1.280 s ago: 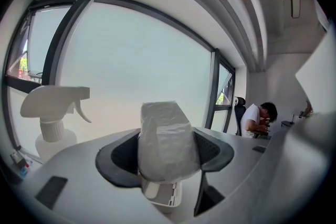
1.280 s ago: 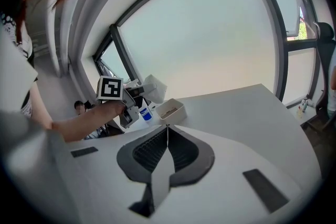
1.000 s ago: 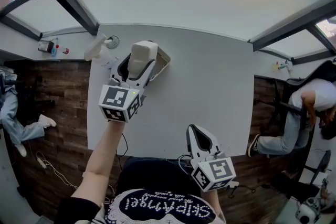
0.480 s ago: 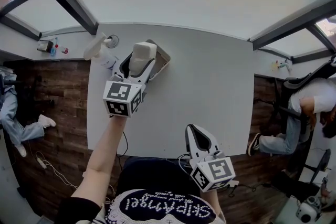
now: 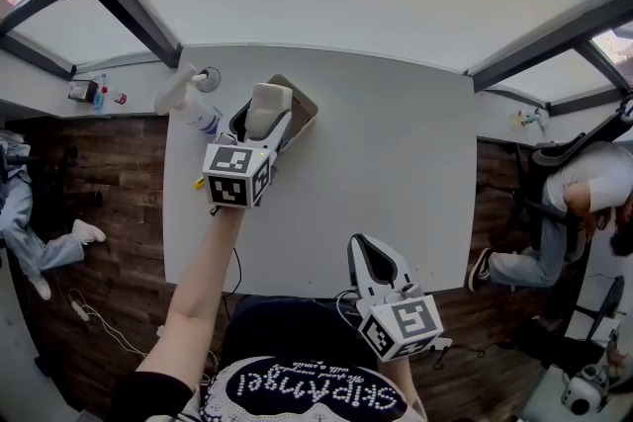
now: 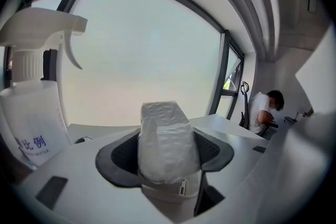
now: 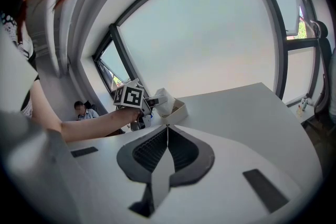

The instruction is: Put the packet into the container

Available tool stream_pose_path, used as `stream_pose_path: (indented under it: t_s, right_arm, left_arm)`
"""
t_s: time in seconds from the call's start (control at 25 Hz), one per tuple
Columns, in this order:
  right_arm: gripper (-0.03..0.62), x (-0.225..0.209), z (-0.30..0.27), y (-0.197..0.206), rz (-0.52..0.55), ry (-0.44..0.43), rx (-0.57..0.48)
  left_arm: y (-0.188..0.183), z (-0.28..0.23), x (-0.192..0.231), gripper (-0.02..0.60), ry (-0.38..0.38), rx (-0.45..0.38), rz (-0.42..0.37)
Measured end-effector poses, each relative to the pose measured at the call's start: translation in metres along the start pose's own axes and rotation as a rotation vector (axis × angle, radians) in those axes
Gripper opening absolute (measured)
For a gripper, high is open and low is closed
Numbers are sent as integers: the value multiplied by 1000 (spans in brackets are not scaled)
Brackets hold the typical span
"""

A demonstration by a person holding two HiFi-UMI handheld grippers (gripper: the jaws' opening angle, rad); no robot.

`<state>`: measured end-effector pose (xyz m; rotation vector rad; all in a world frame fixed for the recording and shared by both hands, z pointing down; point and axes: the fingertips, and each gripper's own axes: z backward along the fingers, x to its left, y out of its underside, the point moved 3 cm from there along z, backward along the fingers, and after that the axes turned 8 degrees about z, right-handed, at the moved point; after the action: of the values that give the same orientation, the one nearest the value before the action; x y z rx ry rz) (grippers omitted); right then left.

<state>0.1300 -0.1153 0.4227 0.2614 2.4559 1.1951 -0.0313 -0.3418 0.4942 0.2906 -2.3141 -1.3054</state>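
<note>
My left gripper [image 5: 261, 117] is shut on a white packet [image 5: 268, 101] and holds it over the left end of the beige open container [image 5: 305, 108] at the table's far left. In the left gripper view the packet [image 6: 166, 143] stands upright between the dark jaw pads of the left gripper [image 6: 166, 136]; the container is hidden there. The right gripper view shows the packet [image 7: 160, 99] just above the container [image 7: 179, 110]. My right gripper [image 5: 377, 263] is shut and empty near the table's front edge; in its own view the right gripper's [image 7: 167, 127] jaws meet.
A white spray bottle [image 5: 186, 104] stands just left of the container, close to my left gripper, and looms at the left as the spray bottle [image 6: 32, 107]. The white table [image 5: 396, 163] ends at wooden floor on both sides. A person [image 5: 584, 198] sits at the right.
My left gripper has carried the packet slightly farther across the table, and its marker cube has risen toward the container. The right gripper has stayed still.
</note>
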Motion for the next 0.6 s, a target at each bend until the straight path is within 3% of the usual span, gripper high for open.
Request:
stream_pose_path:
  t_s: [0.6]
  right_arm:
    - [15,1,-3,0,-11,-6,2]
  left_arm:
    - [21,-13,6,288,-17,93,28]
